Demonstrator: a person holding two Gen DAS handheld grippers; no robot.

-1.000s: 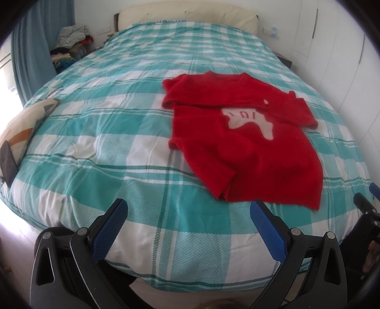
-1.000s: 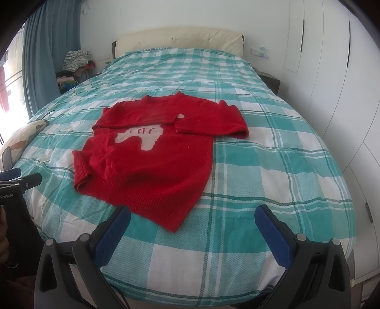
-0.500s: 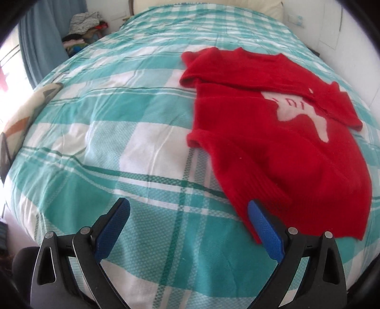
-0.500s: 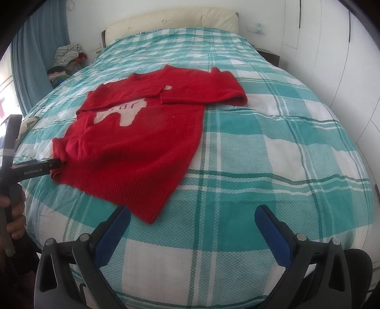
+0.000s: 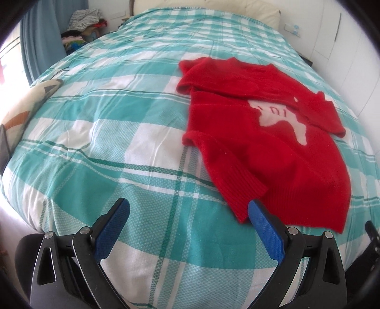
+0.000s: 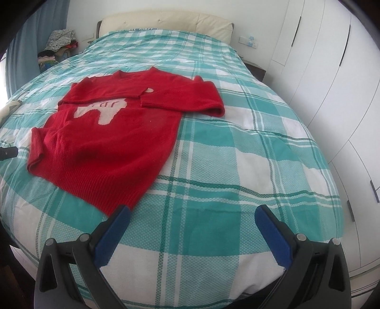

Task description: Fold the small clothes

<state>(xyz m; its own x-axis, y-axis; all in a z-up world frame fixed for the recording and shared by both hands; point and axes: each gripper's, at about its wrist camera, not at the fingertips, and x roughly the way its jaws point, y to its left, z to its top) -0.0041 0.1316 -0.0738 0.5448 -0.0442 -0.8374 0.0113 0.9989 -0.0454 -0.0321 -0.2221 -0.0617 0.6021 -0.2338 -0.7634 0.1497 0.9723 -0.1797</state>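
Lying flat on the teal-and-white checked bedspread (image 6: pixel 237 166), the red sweater (image 6: pixel 114 140) runs lengthwise up the bed, its neckline toward the headboard (image 6: pixel 166 22) and its ribbed hem toward the foot edge, skewed a little so the hem corner points at the right gripper. Both sleeves are folded across the chest, partly covering a pale pink motif (image 5: pixel 282 118).

The left gripper (image 5: pixel 187 214) hovers over the foot edge with its blue pads wide apart, gripping nothing; its right pad (image 5: pixel 263 228) sits just beside the sweater's near cuff. The right gripper (image 6: pixel 192 217) is likewise spread wide and empty, its left pad (image 6: pixel 111 235) just beside the hem corner.

Only the right wrist view shows the white wardrobe doors (image 6: pixel 332 71); the left wrist view alone shows a patterned cushion (image 5: pixel 21 107) at the bed's left edge. Both show a clothes pile (image 5: pixel 83 23) by the blue curtain (image 5: pixel 38 35).
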